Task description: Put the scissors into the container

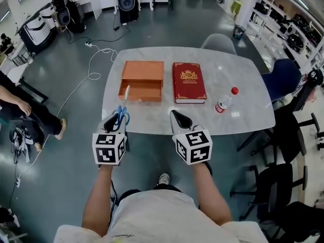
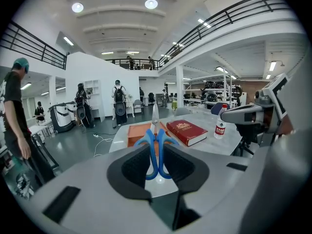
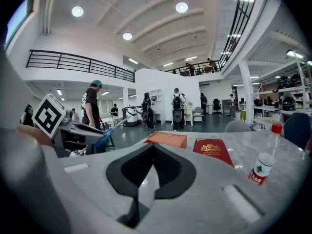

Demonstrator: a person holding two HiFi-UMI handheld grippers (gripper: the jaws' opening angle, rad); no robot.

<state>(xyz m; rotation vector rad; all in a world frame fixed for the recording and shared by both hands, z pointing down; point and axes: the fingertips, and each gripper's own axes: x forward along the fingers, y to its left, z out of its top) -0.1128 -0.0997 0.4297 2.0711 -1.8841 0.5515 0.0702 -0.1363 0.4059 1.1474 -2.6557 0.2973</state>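
Note:
Blue-handled scissors point(image 1: 122, 113) stand in my left gripper point(image 1: 118, 118), blades pointing away toward the table. In the left gripper view the jaws are shut on the scissors point(image 2: 156, 152) at the handle loops, and the steel tip rises in front of the orange container point(image 2: 140, 133). That open orange box point(image 1: 142, 80) lies on the white table point(image 1: 243, 80), just beyond the scissors' tip. My right gripper point(image 1: 178, 117) hovers at the near table edge, shut with nothing in it. In its own view, the right gripper point(image 3: 153, 148) shows its tips meeting.
A red book point(image 1: 188, 82) lies right of the container, and a red-capped plastic bottle point(image 1: 225, 102) lies further right. Chairs point(image 1: 283, 135) stand at the table's right side. A cable point(image 1: 93, 59) trails on the floor at left, where a person point(image 1: 20, 105) sits.

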